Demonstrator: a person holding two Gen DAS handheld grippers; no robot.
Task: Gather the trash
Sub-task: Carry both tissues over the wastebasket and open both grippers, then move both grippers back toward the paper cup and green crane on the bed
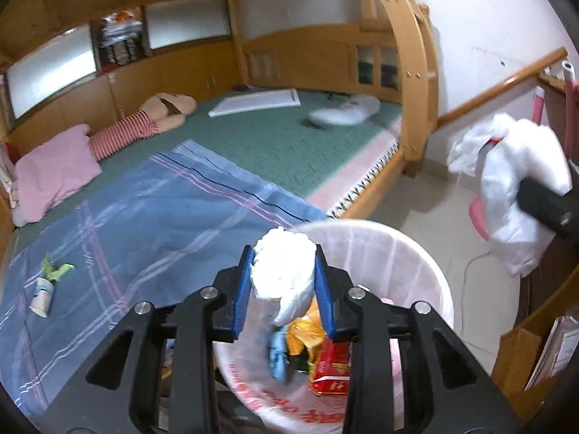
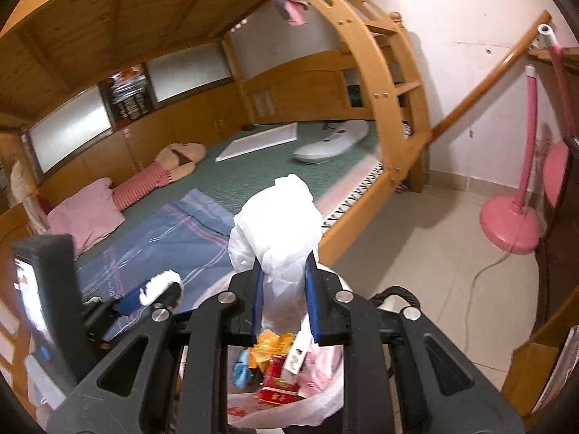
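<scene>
Both grippers, left (image 1: 283, 271) and right (image 2: 283, 282), clamp one white wad (image 1: 280, 264) each.

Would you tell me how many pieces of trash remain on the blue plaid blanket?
2: a green wrapper and a small paper cup beside it, near the blanket's left edge; others may be hidden.
</scene>
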